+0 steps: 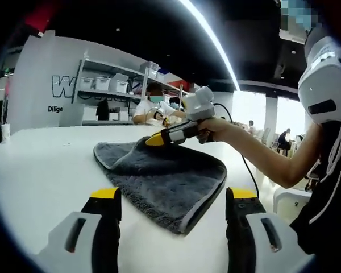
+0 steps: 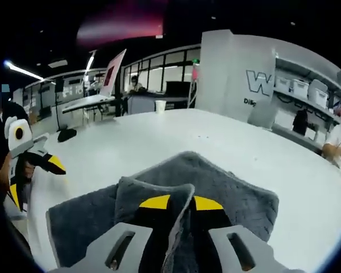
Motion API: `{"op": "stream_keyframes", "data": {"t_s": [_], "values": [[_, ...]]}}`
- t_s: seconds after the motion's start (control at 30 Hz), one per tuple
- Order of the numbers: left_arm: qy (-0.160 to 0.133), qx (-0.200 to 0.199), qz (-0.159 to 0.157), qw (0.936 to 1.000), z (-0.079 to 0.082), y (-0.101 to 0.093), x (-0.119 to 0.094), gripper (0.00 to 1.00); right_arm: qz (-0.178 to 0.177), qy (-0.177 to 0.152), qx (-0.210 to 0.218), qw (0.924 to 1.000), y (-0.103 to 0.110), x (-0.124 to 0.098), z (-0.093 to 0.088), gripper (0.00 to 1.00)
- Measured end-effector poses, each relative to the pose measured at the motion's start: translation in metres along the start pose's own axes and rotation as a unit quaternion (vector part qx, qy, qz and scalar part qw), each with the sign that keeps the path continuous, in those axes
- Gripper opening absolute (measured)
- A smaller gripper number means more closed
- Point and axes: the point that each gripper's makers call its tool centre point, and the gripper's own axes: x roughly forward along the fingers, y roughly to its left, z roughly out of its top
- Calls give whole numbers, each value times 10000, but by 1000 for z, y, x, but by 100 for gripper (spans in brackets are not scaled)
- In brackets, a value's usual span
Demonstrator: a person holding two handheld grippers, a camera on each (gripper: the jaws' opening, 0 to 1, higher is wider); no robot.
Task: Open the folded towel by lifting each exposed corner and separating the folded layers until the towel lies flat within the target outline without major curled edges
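A grey towel (image 1: 165,179) lies folded on the white table (image 1: 40,170), its pale-edged near corner pointing toward me. In the left gripper view my left gripper (image 1: 173,196) is open, its yellow-tipped jaws wide apart just short of that near corner and touching nothing. The right gripper (image 1: 153,139), held in a hand, comes in from the right and pinches the towel's far edge. In the right gripper view my right gripper (image 2: 182,203) is shut on a raised fold of the towel (image 2: 227,193). The left gripper (image 2: 34,179) shows at the left edge, beyond the towel.
The holder's forearm (image 1: 261,156) reaches across on the right. A paper cup (image 2: 160,106) and a dark object (image 2: 66,135) sit far off on the table. Shelves with white bins (image 1: 105,83) and a seated person (image 1: 153,105) are behind it.
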Motion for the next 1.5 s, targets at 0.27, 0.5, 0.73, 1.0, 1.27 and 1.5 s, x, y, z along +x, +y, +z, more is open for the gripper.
{"op": "stream_keyframes", "data": {"t_s": [0.27, 0.5, 0.73, 1.0, 1.27, 1.5], "values": [[-167, -527, -65, 9985, 5, 4, -4, 66, -56, -205, -161, 9996, 4, -10, 10, 0], [-370, -1055, -230, 9935, 9, 5, 0, 64, -72, -880, -400, 9953, 16, -37, 40, 0], [-448, -1368, -489, 9884, 17, 9, 13, 62, -192, -1317, -604, 9893, 23, -64, 63, 0], [-1068, -2155, -1070, 9647, 46, 6, 24, 51, -165, -1831, -912, 9787, 39, -82, 86, 0], [-1127, -3168, -1235, 9336, 54, 22, 35, 60, -150, -1987, -1157, 9731, 50, -95, 93, 0], [-929, -3896, -1357, 9062, 54, 39, 52, 50, -156, -2072, -1273, 9699, 57, -106, 94, 0]]}}
